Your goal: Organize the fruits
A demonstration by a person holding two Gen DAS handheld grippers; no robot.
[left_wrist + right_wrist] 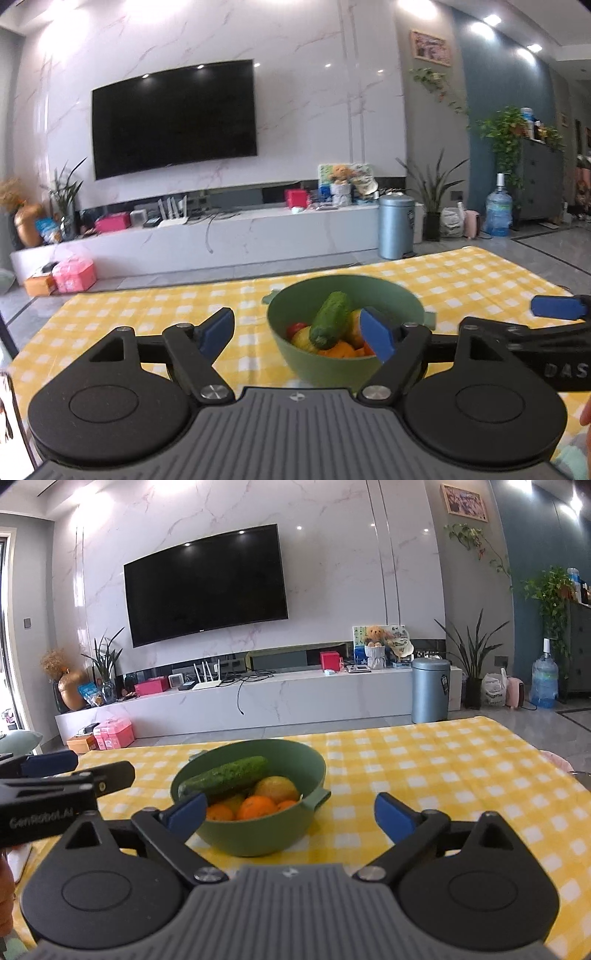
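Both tools spread wide, left tool [299, 332], right tool [291, 814]; green bowl [295, 753] holds cucumber [229, 775], oranges [256, 806].

Bright ceiling spotlights [484, 20] glare on the glossy marble wall [295, 110]; fisheye bends edges, mild softness throughout.

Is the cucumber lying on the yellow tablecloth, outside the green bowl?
No, the cucumber lies inside the green bowl, on top of the oranges, not on the yellow tablecloth.
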